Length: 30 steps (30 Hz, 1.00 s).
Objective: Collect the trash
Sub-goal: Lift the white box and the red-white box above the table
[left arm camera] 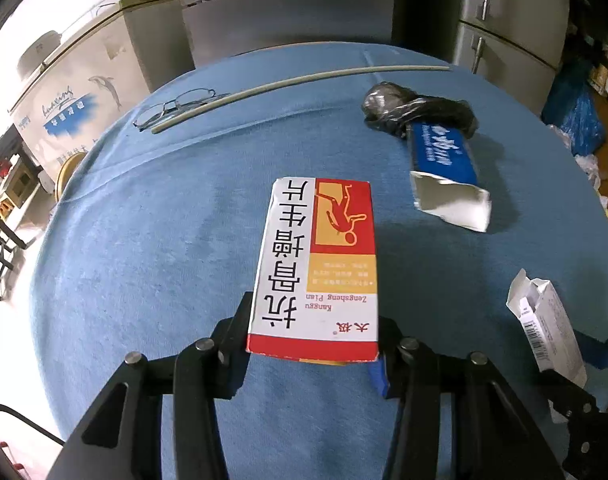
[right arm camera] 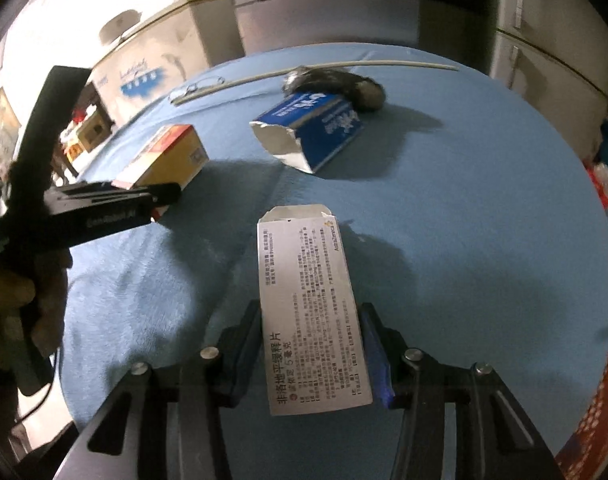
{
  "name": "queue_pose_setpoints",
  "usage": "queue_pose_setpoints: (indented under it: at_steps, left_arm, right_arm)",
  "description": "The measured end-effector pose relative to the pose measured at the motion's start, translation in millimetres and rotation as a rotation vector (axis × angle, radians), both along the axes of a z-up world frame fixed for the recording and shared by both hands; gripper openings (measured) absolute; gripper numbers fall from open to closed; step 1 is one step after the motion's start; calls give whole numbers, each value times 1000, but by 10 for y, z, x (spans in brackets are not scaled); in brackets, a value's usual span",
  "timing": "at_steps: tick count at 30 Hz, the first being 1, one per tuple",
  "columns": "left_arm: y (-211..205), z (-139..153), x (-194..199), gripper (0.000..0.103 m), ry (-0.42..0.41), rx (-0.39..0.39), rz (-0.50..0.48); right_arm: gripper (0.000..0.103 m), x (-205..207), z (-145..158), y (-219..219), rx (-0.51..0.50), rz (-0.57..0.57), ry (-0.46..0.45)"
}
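My left gripper (left arm camera: 314,332) is shut on a red, white and yellow medicine box (left arm camera: 318,264) and holds it over the blue table; the same box (right arm camera: 163,156) and gripper (right arm camera: 159,194) show at the left of the right wrist view. My right gripper (right arm camera: 310,344) is shut on a white medicine box (right arm camera: 310,312) with an open flap; it also shows at the right edge of the left wrist view (left arm camera: 544,320). An open blue and white carton (left arm camera: 444,168) (right arm camera: 312,128) lies on the table. A crumpled black plastic bag (left arm camera: 416,108) (right arm camera: 336,84) lies behind it.
The round table has a blue cloth (left arm camera: 163,260) (right arm camera: 464,220). Eyeglasses (left arm camera: 171,108) (right arm camera: 197,86) and a long thin white rod (left arm camera: 304,78) (right arm camera: 344,66) lie at its far side. Grey refrigerators (left arm camera: 287,4) and a white freezer (left arm camera: 75,92) stand behind.
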State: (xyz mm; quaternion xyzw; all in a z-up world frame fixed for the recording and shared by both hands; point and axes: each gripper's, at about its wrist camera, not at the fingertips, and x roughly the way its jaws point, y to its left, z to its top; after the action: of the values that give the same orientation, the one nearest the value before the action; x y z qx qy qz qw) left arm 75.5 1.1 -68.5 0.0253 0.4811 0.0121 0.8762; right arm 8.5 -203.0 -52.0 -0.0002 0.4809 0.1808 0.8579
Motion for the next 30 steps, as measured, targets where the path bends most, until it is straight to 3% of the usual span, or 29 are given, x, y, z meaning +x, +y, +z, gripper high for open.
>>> queue_pose_setpoints:
  at_steps: [11, 30]
  left_arm:
    - [-254, 139, -241, 50, -27, -21, -45]
    - [-570, 152, -484, 50, -20, 0, -105]
  right_arm:
    - [51, -184, 102, -276, 96, -87, -11]
    - [51, -370, 118, -779, 144, -212, -26]
